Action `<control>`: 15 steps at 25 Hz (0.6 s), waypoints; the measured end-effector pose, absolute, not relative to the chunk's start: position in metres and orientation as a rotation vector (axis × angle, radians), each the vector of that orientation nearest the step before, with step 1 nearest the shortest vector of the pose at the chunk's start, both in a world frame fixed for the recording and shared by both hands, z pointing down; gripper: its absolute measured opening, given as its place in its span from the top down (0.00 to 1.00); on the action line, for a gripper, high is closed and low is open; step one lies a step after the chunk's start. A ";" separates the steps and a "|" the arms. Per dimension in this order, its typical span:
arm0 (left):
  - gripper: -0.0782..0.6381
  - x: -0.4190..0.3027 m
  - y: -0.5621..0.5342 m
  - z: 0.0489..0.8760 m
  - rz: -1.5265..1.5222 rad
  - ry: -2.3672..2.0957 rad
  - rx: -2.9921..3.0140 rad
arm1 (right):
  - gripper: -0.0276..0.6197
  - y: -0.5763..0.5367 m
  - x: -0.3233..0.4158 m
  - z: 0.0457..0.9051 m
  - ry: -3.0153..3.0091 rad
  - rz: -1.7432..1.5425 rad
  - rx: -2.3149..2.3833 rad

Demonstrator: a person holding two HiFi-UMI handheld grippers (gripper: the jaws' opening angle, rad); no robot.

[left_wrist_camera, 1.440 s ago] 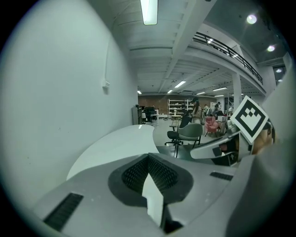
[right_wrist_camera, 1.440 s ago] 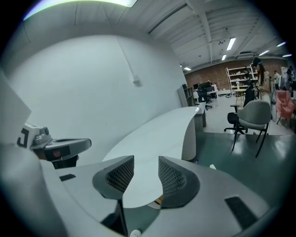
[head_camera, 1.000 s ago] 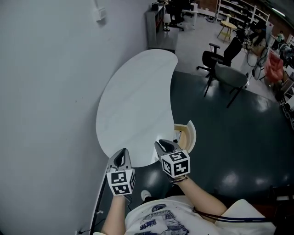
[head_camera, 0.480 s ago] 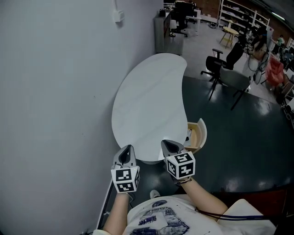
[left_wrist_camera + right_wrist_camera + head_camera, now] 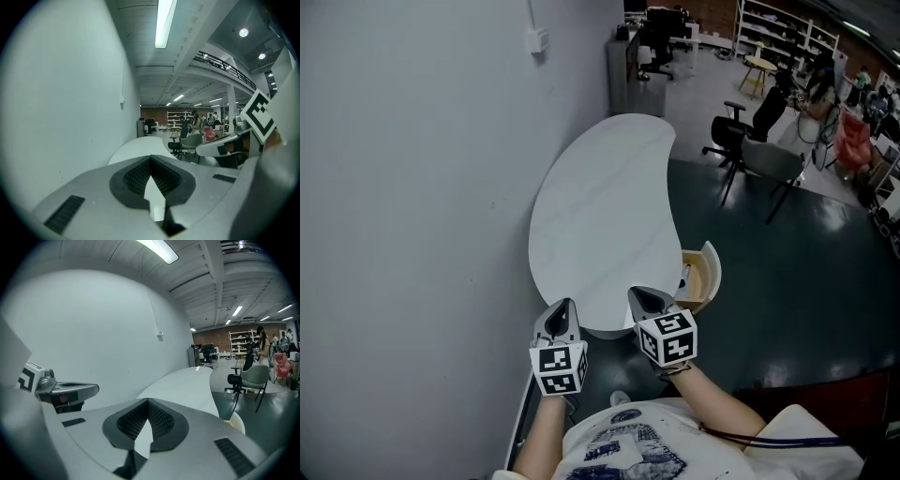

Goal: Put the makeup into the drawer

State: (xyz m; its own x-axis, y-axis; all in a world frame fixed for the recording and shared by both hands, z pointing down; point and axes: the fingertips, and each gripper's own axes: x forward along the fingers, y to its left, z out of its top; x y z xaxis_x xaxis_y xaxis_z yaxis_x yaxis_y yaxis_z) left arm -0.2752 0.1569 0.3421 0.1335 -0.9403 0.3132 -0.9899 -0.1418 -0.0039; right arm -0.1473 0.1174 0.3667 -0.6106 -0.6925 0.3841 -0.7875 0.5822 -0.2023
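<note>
My left gripper (image 5: 566,302) and right gripper (image 5: 639,291) hover side by side over the near end of the white curved table (image 5: 600,206). Both are shut, with nothing between the jaws. The left gripper view shows its tips (image 5: 151,157) meeting above the tabletop (image 5: 136,145). In the right gripper view the tips (image 5: 148,400) also meet. A pale wooden drawer (image 5: 705,272) stands open at the table's right side, just right of the right gripper. A small dark item lies inside it; I cannot tell what it is. No makeup shows on the tabletop.
A plain grey wall (image 5: 412,187) runs along the table's left side. Office chairs (image 5: 759,141) stand on the dark floor to the far right, with a cabinet (image 5: 630,66) and shelving behind. The drawer's rounded front (image 5: 236,423) juts out toward the floor.
Both grippers have moved a little forward and up over the table's near edge, and the head view has shifted with them. Over the last half second they stay almost still.
</note>
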 end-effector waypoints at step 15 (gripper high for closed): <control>0.82 -0.271 0.151 0.345 0.362 -1.879 2.216 | 0.93 0.114 -0.143 0.368 -2.531 0.530 1.240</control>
